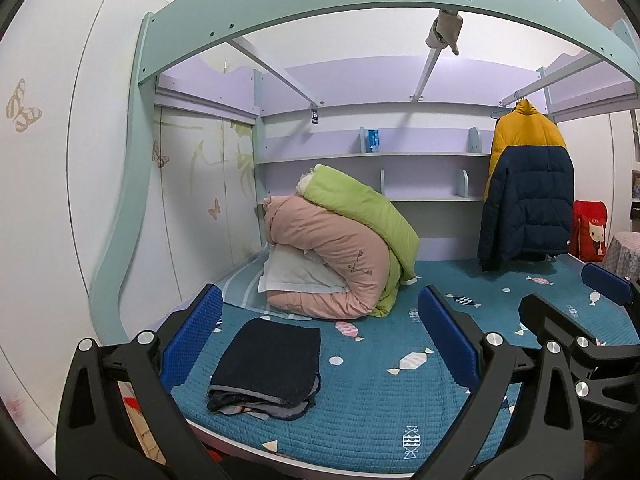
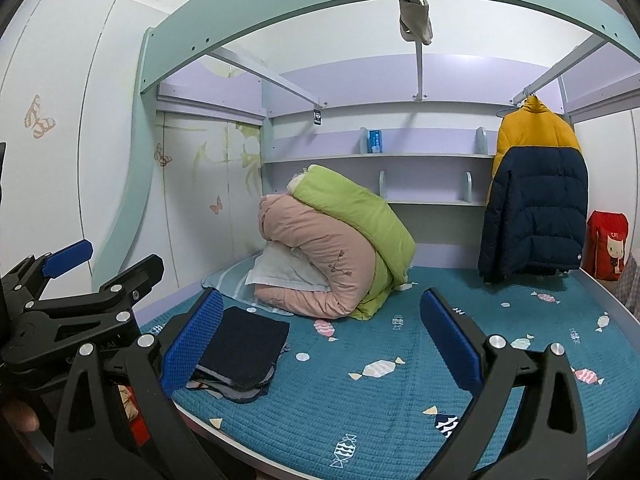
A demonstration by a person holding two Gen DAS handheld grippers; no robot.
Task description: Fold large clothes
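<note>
A dark navy garment [image 1: 268,364] lies folded in a flat rectangle on the teal bed cover [image 1: 380,400], near the front left edge; it also shows in the right wrist view [image 2: 240,352]. My left gripper [image 1: 320,332] is open and empty, held above the bed's front edge, with the folded garment between its fingers in view. My right gripper [image 2: 320,332] is open and empty, a little to the right of the garment. A yellow and navy puffer jacket [image 1: 524,188] hangs on a rail at the back right.
Rolled pink and green quilts [image 1: 340,248] with a white pillow sit at the back of the bed. Lilac shelves [image 1: 372,156] run along the back wall. A red bag [image 1: 590,232] stands at the far right. The bunk frame [image 1: 320,4] arches overhead.
</note>
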